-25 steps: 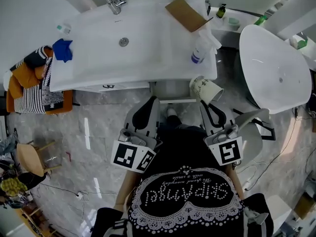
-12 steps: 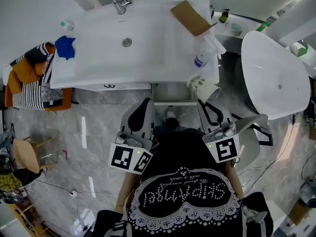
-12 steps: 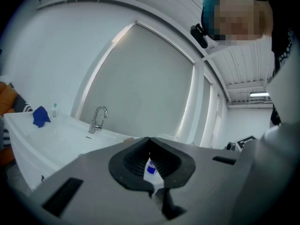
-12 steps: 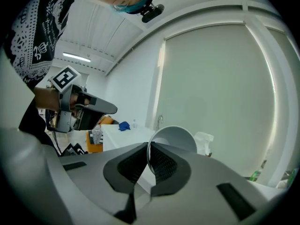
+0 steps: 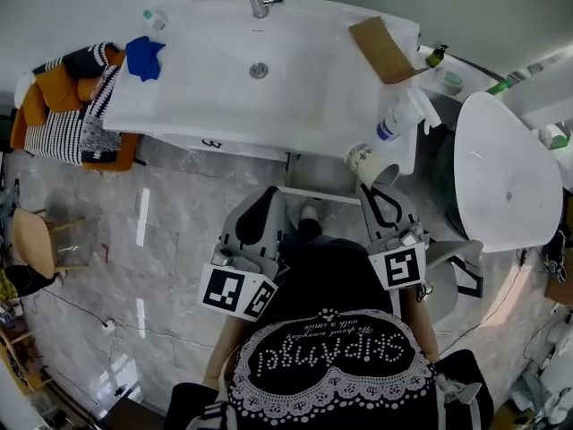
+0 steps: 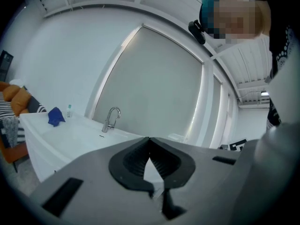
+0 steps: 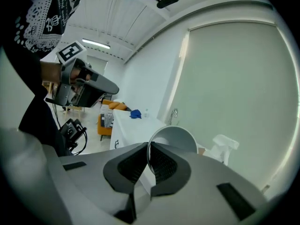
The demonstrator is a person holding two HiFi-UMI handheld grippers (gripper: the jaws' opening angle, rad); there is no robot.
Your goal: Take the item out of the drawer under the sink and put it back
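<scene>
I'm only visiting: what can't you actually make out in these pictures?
- What is in the drawer: in the head view, most of it lies under the edge of the sink counter.
- Print on the cup: in the head view, it is too small to read.
- The cup's base and outside: the right gripper view shows only its open mouth, and the right gripper covers the lower part.

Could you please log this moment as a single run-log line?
left gripper: shut, empty | right gripper: shut on paper cup rim | cup: tilted, in the air near sink front
</scene>
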